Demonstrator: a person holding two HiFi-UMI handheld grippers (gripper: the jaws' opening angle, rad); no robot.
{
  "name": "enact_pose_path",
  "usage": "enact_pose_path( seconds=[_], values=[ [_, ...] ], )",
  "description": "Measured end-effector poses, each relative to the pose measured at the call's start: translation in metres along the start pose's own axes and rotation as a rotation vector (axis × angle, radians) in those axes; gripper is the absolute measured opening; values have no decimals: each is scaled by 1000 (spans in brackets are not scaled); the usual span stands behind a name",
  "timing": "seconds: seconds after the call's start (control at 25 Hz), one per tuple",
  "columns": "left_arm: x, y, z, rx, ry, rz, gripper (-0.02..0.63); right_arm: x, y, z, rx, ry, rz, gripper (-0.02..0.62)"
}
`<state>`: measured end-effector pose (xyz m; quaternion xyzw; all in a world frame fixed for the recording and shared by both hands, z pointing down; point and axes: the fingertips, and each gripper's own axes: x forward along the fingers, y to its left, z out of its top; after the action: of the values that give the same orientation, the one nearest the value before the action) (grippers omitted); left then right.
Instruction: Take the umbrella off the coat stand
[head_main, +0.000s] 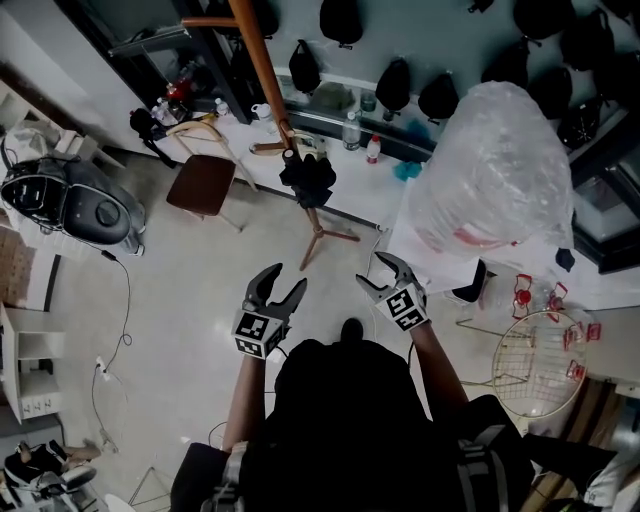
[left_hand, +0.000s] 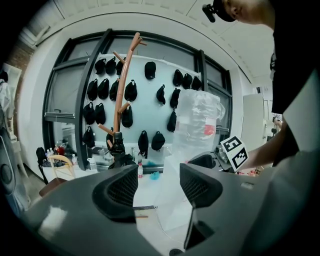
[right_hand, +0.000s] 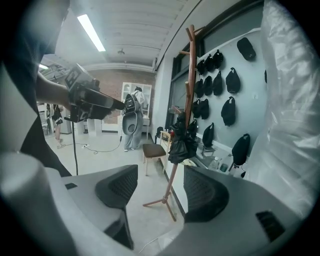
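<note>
Both pairs of jaws are standing apart with nothing between them: the left gripper (head_main: 288, 278) and the right gripper (head_main: 380, 272) are hanging side by side in front of the person, each pointing toward the coat stand and touching nothing. In the left gripper view the left gripper (left_hand: 159, 182) is showing only open air between its ribbed pads, and in the right gripper view the same is showing for the right gripper (right_hand: 160, 185). The umbrella (head_main: 308, 178), black and folded into a loose bundle, is hanging partway down the coat stand (head_main: 262, 60), well apart from both grippers; the right gripper view is framing the umbrella (right_hand: 182, 142) just above the gap between its jaws. The brown stand is rising from spread feet on the floor, just beside the near edge of a white counter (head_main: 350, 185). Two bottles (head_main: 351, 130) are standing toward the far edge of that counter. A wooden chair (head_main: 200, 183) is sitting on the floor left of the stand. A big clear plastic-wrapped bundle (head_main: 495, 170) is filling the right side, and black caps (head_main: 395, 85) are hanging along the wall behind.
</note>
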<state>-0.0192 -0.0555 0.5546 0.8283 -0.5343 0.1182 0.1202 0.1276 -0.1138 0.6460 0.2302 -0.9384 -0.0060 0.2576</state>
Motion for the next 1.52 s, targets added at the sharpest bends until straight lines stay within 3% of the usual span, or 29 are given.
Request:
enact_pose_path(
  seconds=[0.64, 1.2, 1.52],
  values=[
    [10, 6, 3, -23, -10, 42, 261, 6, -15, 5, -8, -6, 21, 291],
    [40, 47, 3, -60, -30, 46, 261, 32, -32, 6, -24, 41, 8, 291],
    [73, 77, 7, -41, -20, 24, 264, 56, -53, 17, -11, 40, -15, 291]
  ],
)
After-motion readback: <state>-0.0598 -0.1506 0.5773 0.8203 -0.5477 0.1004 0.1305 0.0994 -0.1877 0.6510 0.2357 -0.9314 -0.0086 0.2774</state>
